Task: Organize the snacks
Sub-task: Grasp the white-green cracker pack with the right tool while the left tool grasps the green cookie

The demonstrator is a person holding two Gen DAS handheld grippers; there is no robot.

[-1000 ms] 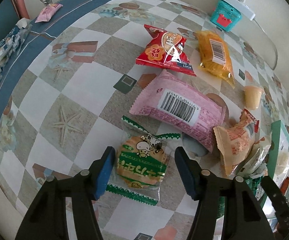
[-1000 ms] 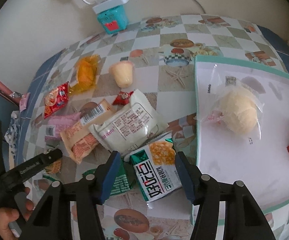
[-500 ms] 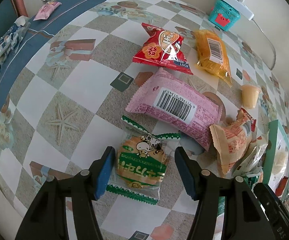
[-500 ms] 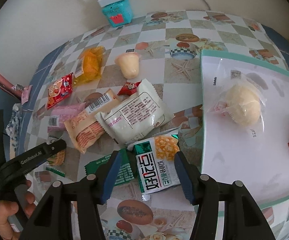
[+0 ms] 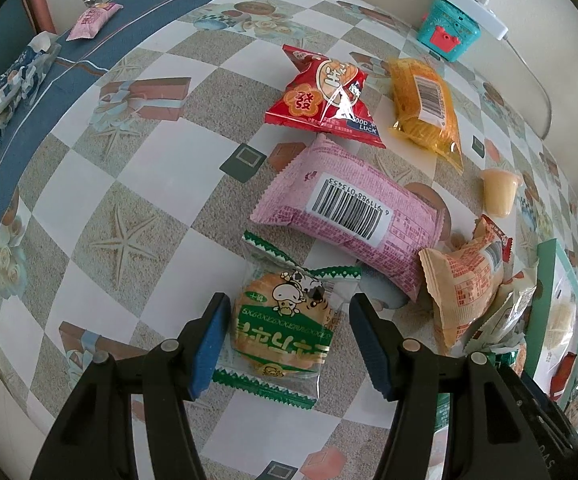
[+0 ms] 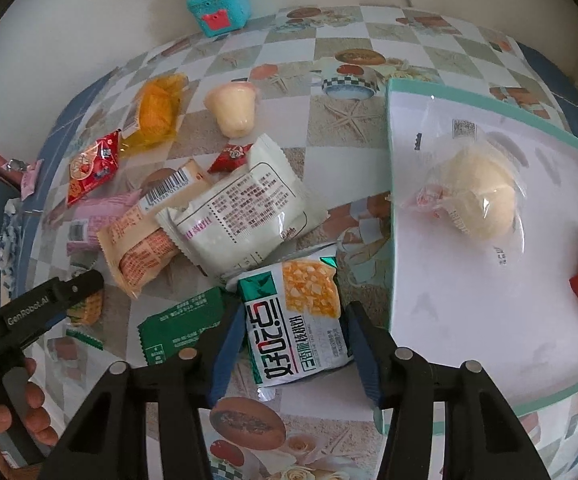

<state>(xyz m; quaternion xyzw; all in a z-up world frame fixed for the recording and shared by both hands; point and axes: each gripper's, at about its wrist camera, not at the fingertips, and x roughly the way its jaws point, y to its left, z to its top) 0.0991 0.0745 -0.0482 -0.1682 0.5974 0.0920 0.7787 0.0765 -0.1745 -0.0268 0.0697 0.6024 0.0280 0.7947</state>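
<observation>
Your right hand-held gripper [image 6: 293, 344], pointed steeply down, had just been closing around the white-and-green snack packet [image 6: 295, 322] beside the tray [image 6: 389, 200]; your left hand-held gripper [image 5: 289, 344] stood half-open astride the cracker packet [image 5: 285, 328] on the tabletop [image 5: 89, 200].

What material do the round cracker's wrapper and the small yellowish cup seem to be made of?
Cracker wrapper: probably thin clear plastic film, glossy; the cracker shows through and glare sits on it. Yellowish cup: seemingly translucent plastic with a sealed lid, smooth and slightly shiny.
</observation>
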